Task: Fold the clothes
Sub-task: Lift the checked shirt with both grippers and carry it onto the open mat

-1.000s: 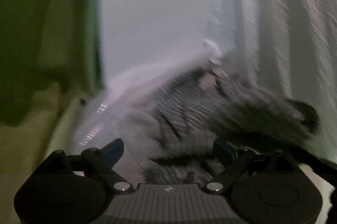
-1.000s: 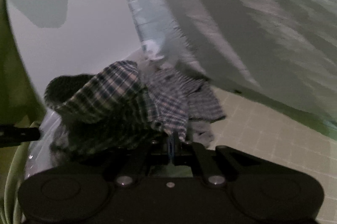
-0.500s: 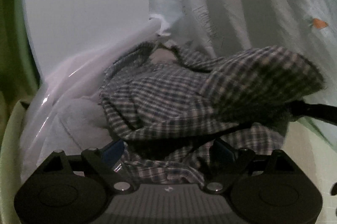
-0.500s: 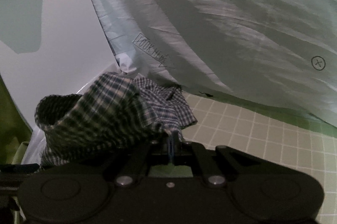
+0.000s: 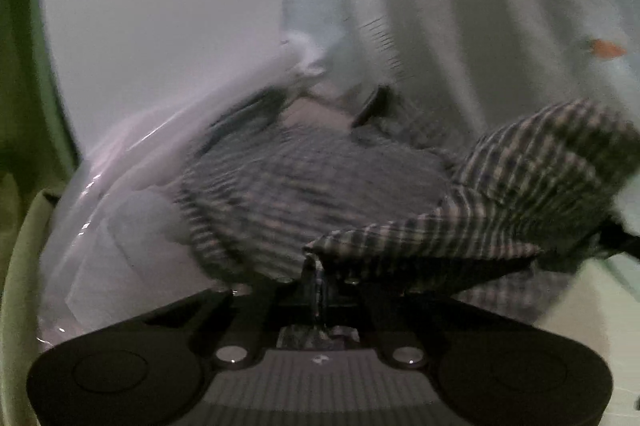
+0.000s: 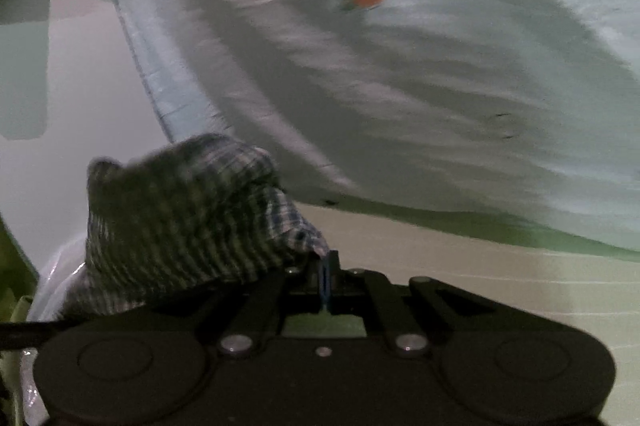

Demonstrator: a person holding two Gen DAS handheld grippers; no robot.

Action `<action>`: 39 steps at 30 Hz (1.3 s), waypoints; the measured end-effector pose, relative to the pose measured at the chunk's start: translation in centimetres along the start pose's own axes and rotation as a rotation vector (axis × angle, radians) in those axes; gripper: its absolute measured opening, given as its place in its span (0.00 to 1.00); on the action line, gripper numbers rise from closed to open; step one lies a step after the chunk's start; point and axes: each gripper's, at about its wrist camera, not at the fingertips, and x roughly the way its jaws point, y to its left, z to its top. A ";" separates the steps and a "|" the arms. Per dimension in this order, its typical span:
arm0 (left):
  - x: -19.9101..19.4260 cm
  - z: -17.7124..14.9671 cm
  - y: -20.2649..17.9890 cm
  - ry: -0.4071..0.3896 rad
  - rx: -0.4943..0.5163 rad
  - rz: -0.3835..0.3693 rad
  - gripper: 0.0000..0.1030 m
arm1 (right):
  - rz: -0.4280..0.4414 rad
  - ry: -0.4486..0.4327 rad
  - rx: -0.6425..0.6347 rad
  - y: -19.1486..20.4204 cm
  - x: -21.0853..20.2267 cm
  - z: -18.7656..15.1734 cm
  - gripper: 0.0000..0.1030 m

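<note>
A dark plaid garment (image 5: 320, 181) lies crumpled on a clear plastic bag, with one part lifted at the right. My left gripper (image 5: 320, 278) is shut on an edge of the plaid cloth right in front of the camera. In the right wrist view the same plaid garment (image 6: 180, 209) bulges up at the left, and my right gripper (image 6: 325, 266) is shut on its corner, fingers pressed together. Both views are blurred by motion.
A pale sheet with orange carrot prints (image 6: 400, 65) hangs behind and to the right. A white wall (image 5: 160, 45) stands at the back left. A clear plastic bag (image 5: 112, 193) lies under the garment. A pale green checked surface (image 6: 480, 278) lies below.
My left gripper was open over the garment and has now shut on its edge. The right gripper stays shut on the cloth and has lifted and swung, the view sweeping across the sheet.
</note>
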 end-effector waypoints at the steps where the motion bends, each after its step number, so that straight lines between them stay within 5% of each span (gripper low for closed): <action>1: -0.7 0.0 -0.8 -0.013 0.004 -0.018 0.02 | -0.008 -0.008 0.017 -1.2 -1.1 -0.1 0.01; 14: -9.0 -5.4 -20.4 -0.009 0.268 -0.358 0.02 | -0.281 -0.121 0.206 -17.0 -18.4 -5.6 0.01; 26: -15.1 -18.7 -39.1 0.216 0.370 -0.708 0.02 | -0.679 -0.209 0.302 -35.3 -40.2 -11.2 0.01; 33: -16.1 -22.8 -45.3 0.261 0.411 -0.747 0.02 | -0.751 -0.235 0.295 -40.7 -46.0 -12.3 0.01; 39: -14.6 -21.0 -43.6 0.236 0.353 -0.676 0.02 | -0.671 -0.241 0.236 -42.5 -44.6 -10.9 0.01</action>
